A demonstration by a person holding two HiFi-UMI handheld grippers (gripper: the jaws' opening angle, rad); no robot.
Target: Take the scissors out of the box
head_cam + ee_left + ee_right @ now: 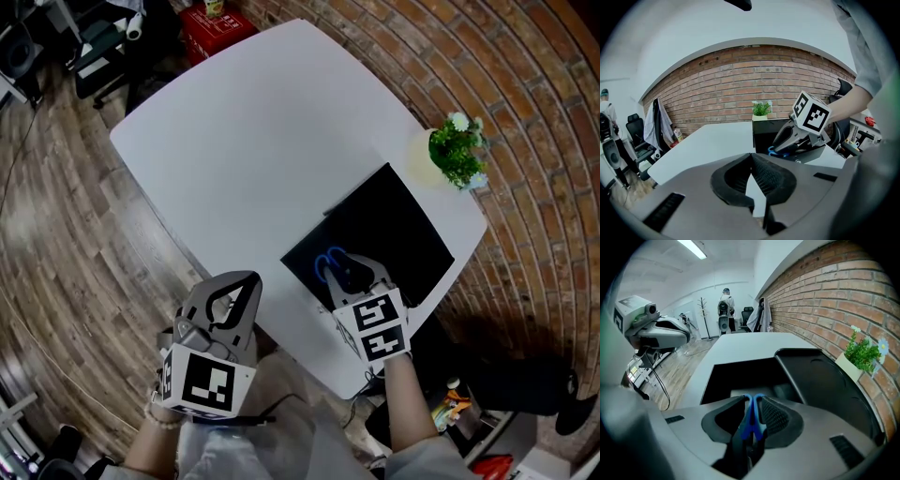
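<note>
The black box lies open at the table's near right, its lid folded flat beside it. My right gripper hovers over the box, shut on the blue-handled scissors. In the right gripper view the blue handles are pinched between the pads, above the box's dark inside. The left gripper view shows the scissors held just above the box. My left gripper is at the table's front edge, left of the box, shut on nothing.
A small potted plant stands on the white table behind the box, against the brick wall. A red case sits on the wooden floor beyond the table. Office chairs and a distant person are at the room's far end.
</note>
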